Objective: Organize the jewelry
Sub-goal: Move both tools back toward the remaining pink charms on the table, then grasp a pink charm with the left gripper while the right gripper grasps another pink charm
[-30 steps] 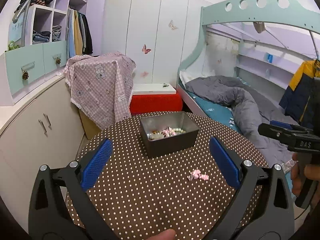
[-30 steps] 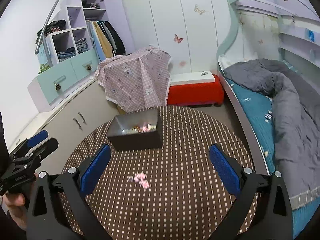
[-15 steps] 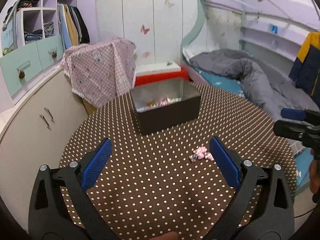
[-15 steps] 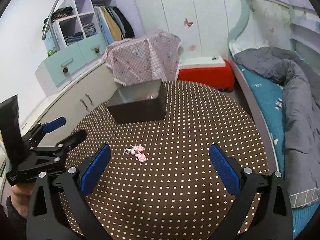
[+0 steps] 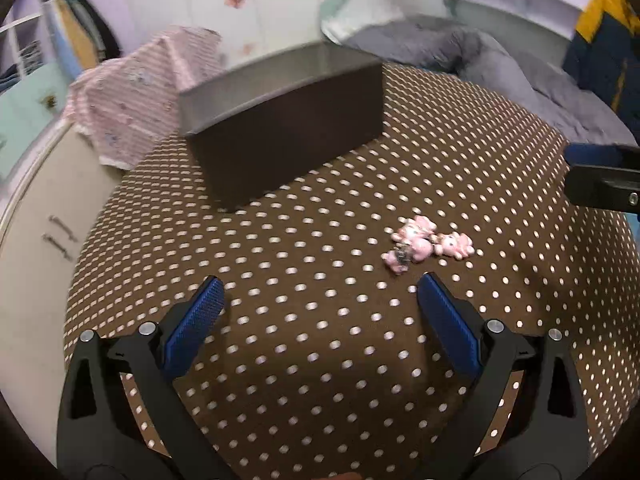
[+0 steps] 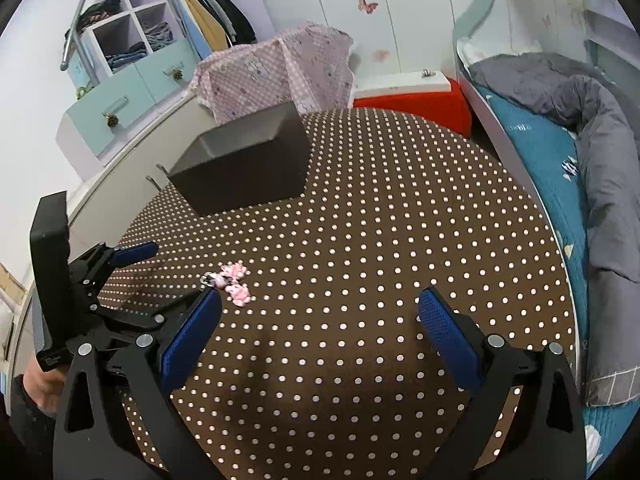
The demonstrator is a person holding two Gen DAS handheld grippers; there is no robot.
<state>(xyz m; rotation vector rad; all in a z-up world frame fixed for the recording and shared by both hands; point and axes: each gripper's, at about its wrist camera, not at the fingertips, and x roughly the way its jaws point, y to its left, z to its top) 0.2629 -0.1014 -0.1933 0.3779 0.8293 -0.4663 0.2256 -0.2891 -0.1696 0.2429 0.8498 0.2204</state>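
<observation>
Pink charm cluster [image 5: 430, 243] lies on the polka-dot tablecloth [image 5: 320, 360], outside the dark box [image 5: 280, 136]. Left gripper [image 5: 318, 312] and right gripper [image 6: 320, 316] both gape, empty. Stowing outstanding.

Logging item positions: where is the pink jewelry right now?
The pink jewelry lies loose on the dotted tablecloth, in front of the dark box, just ahead of the left hand-held gripper.

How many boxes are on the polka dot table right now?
1. The dark box stands at the table's far left side, beyond the pink charms. Its contents are hidden from both views.
</observation>
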